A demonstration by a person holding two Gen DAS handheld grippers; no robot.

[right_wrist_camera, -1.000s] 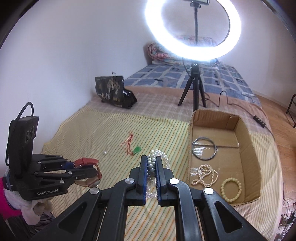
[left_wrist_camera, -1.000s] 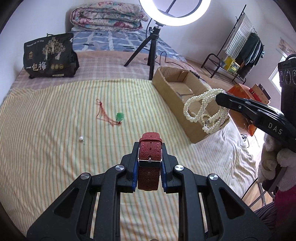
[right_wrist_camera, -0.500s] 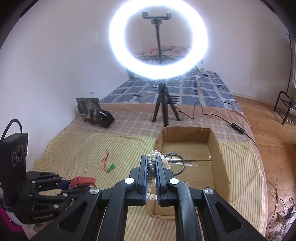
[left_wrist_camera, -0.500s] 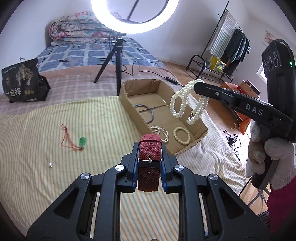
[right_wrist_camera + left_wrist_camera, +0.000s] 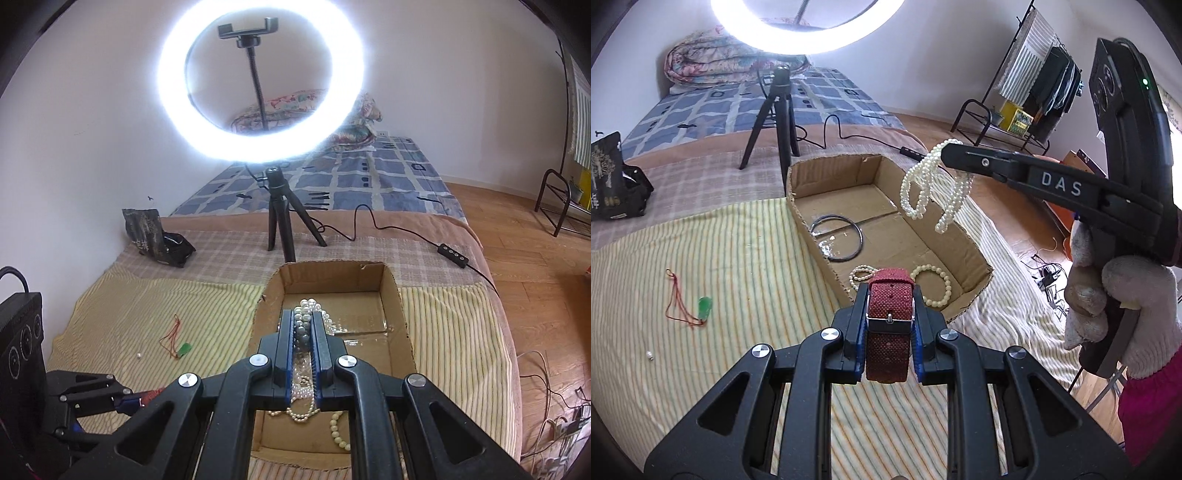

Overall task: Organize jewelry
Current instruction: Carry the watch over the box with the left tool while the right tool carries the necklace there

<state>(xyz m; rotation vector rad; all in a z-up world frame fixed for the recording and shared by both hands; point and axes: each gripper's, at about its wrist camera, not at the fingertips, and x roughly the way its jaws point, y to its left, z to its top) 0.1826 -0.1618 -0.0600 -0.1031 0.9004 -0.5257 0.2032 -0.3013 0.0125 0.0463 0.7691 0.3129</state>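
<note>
My left gripper [image 5: 889, 290] is shut on a red woven watch strap [image 5: 888, 354], held upright above the striped sheet just in front of the cardboard box [image 5: 809, 236]. My right gripper [image 5: 946, 150], held by a gloved hand, is shut on a white pearl necklace [image 5: 921, 192] whose loops dangle over the open box. The right wrist view shows the same grip [image 5: 303, 317] on the pearls [image 5: 306, 305] above the box [image 5: 403, 310]. On the box floor lie a metal bangle [image 5: 836, 238], a small pearl bracelet [image 5: 861, 275] and a cream bead bracelet [image 5: 937, 286].
A red cord with a green pendant [image 5: 701, 306] and a loose pearl [image 5: 649, 355] lie on the sheet to the left. A ring light on a tripod [image 5: 775, 122] stands behind the box, its cable trailing right. A black bag [image 5: 613, 184] sits far left. The bed edge drops off right of the box.
Both grippers have swung to the right toward the box. The pearl necklace now hangs over the box's inside, and the strap sits closer to its near wall. Both grips are unchanged.
</note>
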